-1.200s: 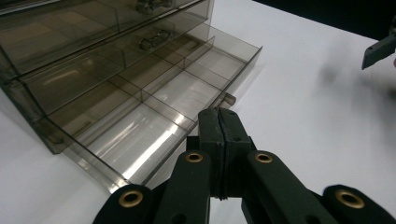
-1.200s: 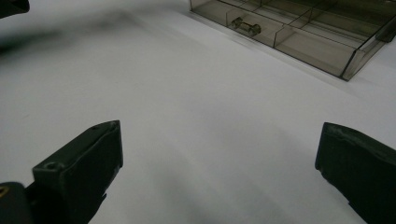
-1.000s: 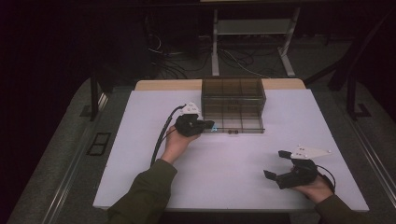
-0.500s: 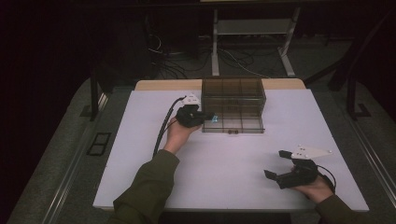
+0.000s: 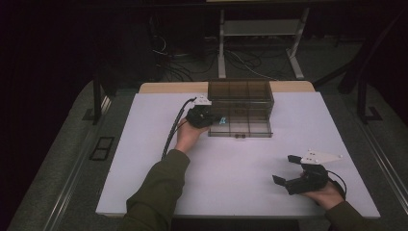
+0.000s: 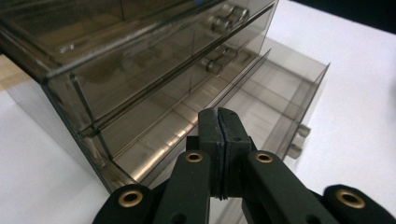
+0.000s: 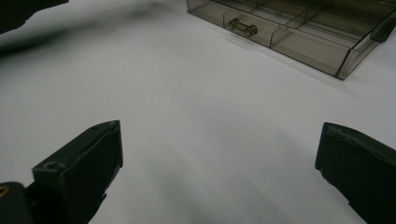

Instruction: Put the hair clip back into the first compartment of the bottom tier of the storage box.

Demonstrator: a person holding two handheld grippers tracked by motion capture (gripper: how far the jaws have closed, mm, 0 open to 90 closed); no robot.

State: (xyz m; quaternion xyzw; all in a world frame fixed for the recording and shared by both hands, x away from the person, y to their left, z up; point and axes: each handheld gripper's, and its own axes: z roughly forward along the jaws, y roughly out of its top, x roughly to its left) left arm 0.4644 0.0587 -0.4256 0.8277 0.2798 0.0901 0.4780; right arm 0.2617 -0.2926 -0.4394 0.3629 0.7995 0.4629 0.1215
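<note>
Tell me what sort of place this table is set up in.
Probably a lab or recording workspace, not a home. A bare white table holds one smoky plastic drawer organizer, cables lie loose on the floor behind it beside a metal stand, and the surroundings are dark.

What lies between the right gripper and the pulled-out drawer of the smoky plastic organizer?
Nothing: bare white table separates the right gripper from the drawer, seen in the high and right gripper views.
</note>
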